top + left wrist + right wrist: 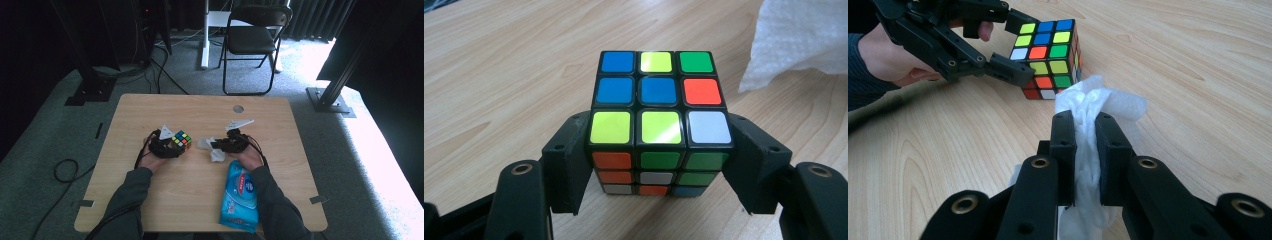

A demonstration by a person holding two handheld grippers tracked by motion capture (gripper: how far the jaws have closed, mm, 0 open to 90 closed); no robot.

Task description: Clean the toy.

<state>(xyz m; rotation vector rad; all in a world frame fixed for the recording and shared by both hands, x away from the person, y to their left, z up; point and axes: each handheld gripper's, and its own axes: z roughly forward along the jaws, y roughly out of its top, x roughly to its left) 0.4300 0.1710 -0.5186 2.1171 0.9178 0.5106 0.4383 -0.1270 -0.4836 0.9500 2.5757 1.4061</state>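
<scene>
On the wooden table [150, 110], your two grippers faced each other near the middle, with the packet of wipes [240, 197] lying by your right forearm. Your left gripper [659, 165] had its jaws around the cube [656, 105], pads at its two side faces, seemingly clamped on it. Your right gripper [1084, 135] was closed tight on a bunched white wipe [1098, 102]. From that wipe, the cube [1048, 55] lay just ahead and slightly left, its near face unobstructed and close.
</scene>
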